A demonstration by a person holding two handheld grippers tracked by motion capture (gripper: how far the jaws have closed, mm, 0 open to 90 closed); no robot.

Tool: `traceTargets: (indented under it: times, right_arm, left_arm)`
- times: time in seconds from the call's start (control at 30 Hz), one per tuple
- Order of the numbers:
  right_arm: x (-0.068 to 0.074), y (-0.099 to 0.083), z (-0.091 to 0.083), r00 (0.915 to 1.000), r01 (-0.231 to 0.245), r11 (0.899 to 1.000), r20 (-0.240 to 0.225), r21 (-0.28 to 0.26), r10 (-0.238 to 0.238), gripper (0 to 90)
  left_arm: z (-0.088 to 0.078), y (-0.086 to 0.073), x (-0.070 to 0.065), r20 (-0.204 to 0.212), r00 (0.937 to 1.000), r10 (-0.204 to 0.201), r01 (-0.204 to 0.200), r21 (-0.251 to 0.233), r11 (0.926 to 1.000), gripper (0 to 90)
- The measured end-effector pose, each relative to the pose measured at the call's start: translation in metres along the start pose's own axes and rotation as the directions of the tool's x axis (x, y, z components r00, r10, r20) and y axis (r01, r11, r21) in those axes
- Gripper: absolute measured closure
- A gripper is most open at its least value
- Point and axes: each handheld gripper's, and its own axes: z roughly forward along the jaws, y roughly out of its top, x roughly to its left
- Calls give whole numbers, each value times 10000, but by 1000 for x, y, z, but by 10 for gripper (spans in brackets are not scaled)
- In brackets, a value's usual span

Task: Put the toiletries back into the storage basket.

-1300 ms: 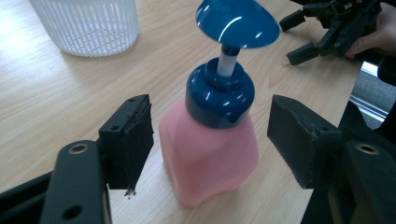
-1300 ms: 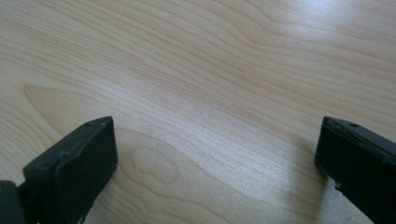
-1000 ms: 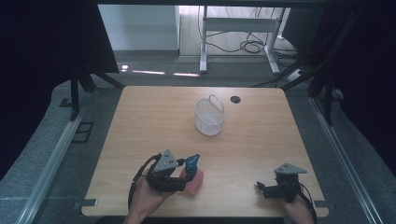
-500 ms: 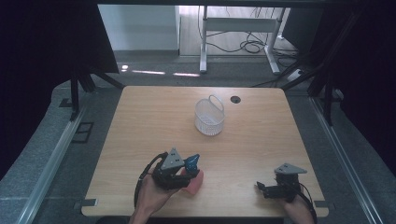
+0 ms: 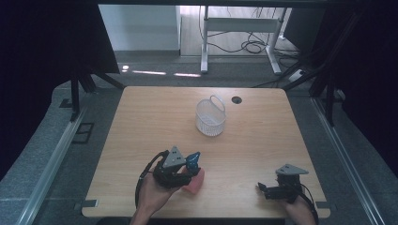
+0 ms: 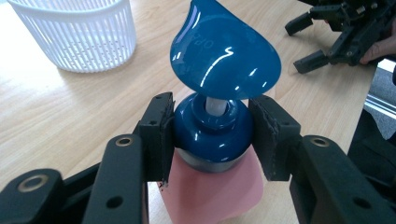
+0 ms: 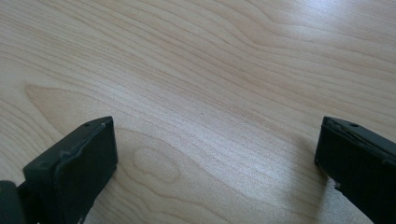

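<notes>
1. Left gripper (image 6: 210, 135): the jaws pinch the blue collar of a pink pump bottle (image 6: 212, 198), one pad on each side of the neck just below the pump head (image 6: 224, 51). Gripping at the rigid collar rather than the soft pink body likely gives a firmer hold and leaves the drop-shaped head free.

2. Bottle location: in the high view the bottle (image 5: 193, 182) sits at the near edge of the table (image 5: 155, 117), at about 7 o'clock from the table centre. Whether its base rests on the wood or is lifted clear cannot be told.

3. Basket (image 5: 210, 117): a white slotted basket with a loop handle stands upright at roughly 12 o'clock from the held bottle, well apart from it, with open table between. It is empty as far as the slots show, and judged to be the probable destination.

4. Right gripper (image 5: 274, 191): it rests low at about 5 o'clock on the table, well apart from the bottle. In the right gripper view its jaws are spread wide over bare wood, holding nothing. It appears parked out of the carrying path.

5. Next move, as a judgement: lifting toward 12 o'clock calls for keeping the bottle upright, since the tall head overhangs the pads.
</notes>
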Motion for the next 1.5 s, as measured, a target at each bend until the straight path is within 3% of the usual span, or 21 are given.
traceTargets:
  times: [0.37,1.1,1.5]
  right_arm:
    - [0,0,0,10000,-13,10000,-14,0,13,0]
    - [0,0,0,10000,14,10000,-37,13,-14,0]
    - [0,0,0,10000,53,10000,-41,28,-53,0]
  left_arm:
    - [-1,12,5,-512,9986,96,-97,-2,10000,529]
    - [2,43,16,-527,9975,461,-463,-15,9989,530]
    - [1,62,31,-558,9984,129,-142,-226,9996,530]
